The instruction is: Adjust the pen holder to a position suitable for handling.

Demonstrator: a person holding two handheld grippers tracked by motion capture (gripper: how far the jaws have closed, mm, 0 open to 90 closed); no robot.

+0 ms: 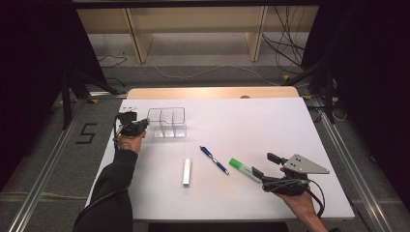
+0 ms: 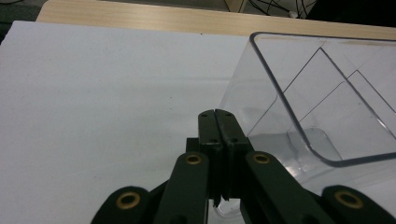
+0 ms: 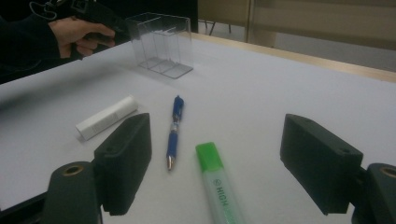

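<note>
A clear plastic organizer box (image 1: pixel 167 122) with dividers stands at the table's back left. My left gripper (image 1: pixel 140 124) is shut just beside its left wall; in the left gripper view the closed jaws (image 2: pixel 218 114) sit at the foot of the box (image 2: pixel 317 107). A green highlighter (image 1: pixel 244 169) lies at front right, with a blue pen (image 1: pixel 214 159) and a white stick (image 1: pixel 186 172) to its left. My right gripper (image 1: pixel 263 164) stands open just behind the highlighter (image 3: pixel 217 182), which points in between the jaws, nothing gripped. Pen (image 3: pixel 173 133), stick (image 3: pixel 106 117) and box (image 3: pixel 161 44) lie beyond.
The white table top (image 1: pixel 270 121) has a wooden strip (image 1: pixel 212 92) along its far edge. Shelving and cables lie on the floor behind. A hand holding the other gripper (image 3: pixel 93 14) is by the box.
</note>
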